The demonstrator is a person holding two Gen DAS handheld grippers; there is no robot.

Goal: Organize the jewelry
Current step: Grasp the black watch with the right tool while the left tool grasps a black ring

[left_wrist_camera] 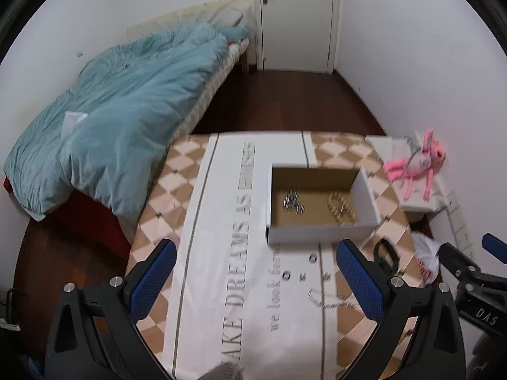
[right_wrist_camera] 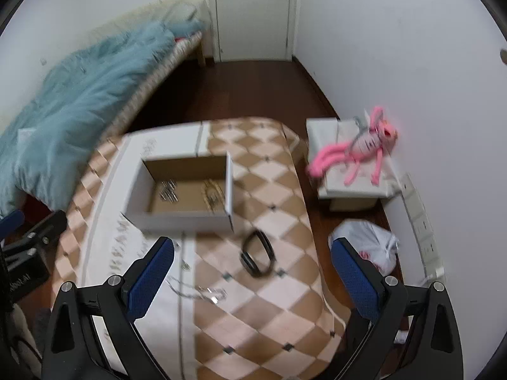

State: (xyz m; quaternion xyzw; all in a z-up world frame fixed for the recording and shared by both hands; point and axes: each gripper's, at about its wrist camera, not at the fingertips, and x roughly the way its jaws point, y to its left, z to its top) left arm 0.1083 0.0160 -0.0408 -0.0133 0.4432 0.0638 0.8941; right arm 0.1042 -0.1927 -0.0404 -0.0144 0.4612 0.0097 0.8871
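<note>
Step in hand: sorting, partly done by the look of it. The box (left_wrist_camera: 320,202) stands open on the far middle of the surface (left_wrist_camera: 177,171) and already holds two groups, silver pieces (left_wrist_camera: 293,204) at its left and gold pieces (left_wrist_camera: 340,207) at its right.

Items outstanding, all on the near part of the surface, in front of the box:
- chain (left_wrist_camera: 329,299), silver, lying loose; nearest the right claw.
- small rings (left_wrist_camera: 286,275), several, scattered between chain and box; too small to count surely.
- black bangle (right_wrist_camera: 256,255), lying flat to the right of the chain.

Left claw (left_wrist_camera: 255,285): fingers wide apart, nothing between them, held above the near edge of the surface and pointed toward the box.

Right claw (right_wrist_camera: 253,280): fingers likewise wide apart and empty, hovering over the near right of the surface, the bangle and the chain both ahead of it. The right view is smeared, so fine detail there is uncertain.

Next move, as a judgement: lower one claw onto a loose piece. The chain is thin and flat on the cloth, so the fingers must come right down to the cloth and pinch a bunched part; silver likely belongs at the box's left.
</note>
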